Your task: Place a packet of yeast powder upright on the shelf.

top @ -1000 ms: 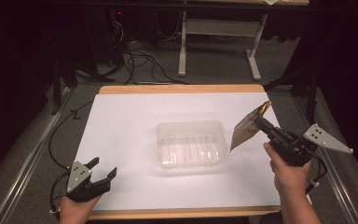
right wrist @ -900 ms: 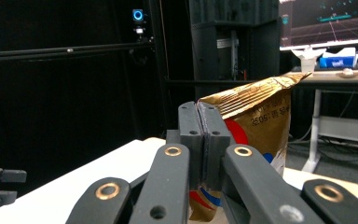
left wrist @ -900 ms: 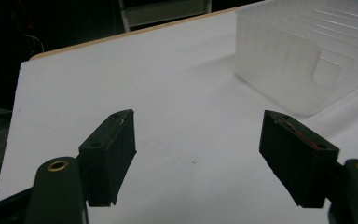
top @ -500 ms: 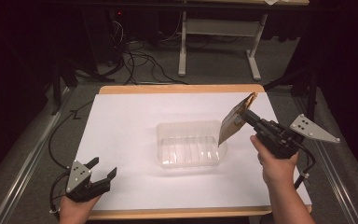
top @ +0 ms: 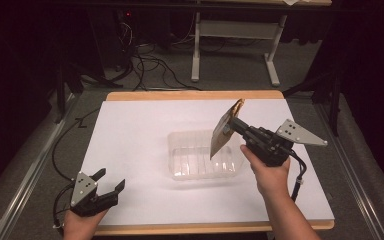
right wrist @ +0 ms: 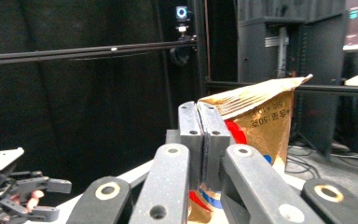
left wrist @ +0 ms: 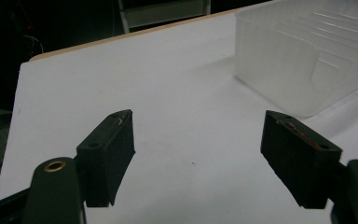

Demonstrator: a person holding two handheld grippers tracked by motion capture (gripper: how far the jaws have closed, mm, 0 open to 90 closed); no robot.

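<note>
A gold snack packet hangs tilted above the right end of a clear plastic tray at mid-table. My right gripper is shut on the packet's edge, its jaws pressed together with the gold foil sticking out to one side. My left gripper rests near the front left corner of the table, open and holding nothing. In the left gripper view the two black fingertips stand wide apart over the white surface, with the tray ahead to the right.
The white sheet covers a wooden table with edges at front and back. Cables and a desk frame lie on the dark floor behind. The right gripper view catches the left gripper low at the left.
My right gripper has carried the packet leftward, from beside the tray's right edge to above its right end. The left gripper has stayed put.
</note>
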